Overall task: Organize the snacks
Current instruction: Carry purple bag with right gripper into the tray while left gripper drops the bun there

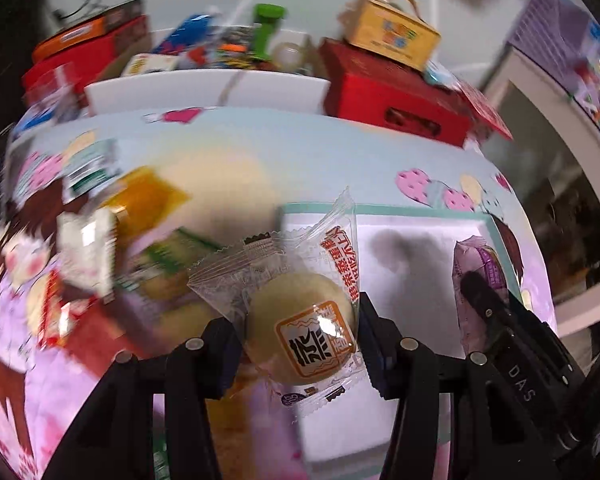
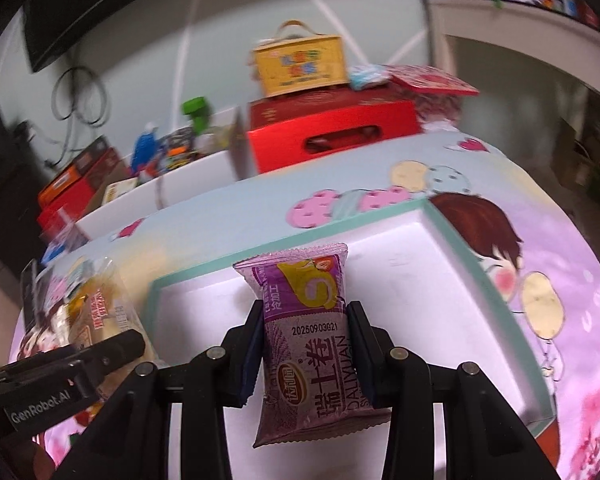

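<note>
- The pastry (image 1: 300, 328) is a pale round bun sealed in a clear wrapper with red lettering and an orange-framed label; the left gripper (image 1: 296, 344) has its jaws closed on it from both sides, at the left edge of the white tray (image 1: 412, 248).
- The purple snack (image 2: 308, 344) is a sealed pillow pack with crimped ends, a yellow shape near its top, a printed date and dark lettering; the right gripper (image 2: 306, 352) clamps it upright between its jaws, over the tray's white floor.
- The tray has a mint-green rim and sits on a tablecloth (image 2: 540, 240) printed with cartoon figures and balloons.
- Left of the tray lies a blurred heap of wrapped snacks (image 1: 112, 248), too smeared to identify.
- Beyond the tray stands a red box (image 2: 332, 136) with a yellow handled box (image 2: 300, 64) on top, and a white bin (image 1: 204, 88) of assorted items to its left.
</note>
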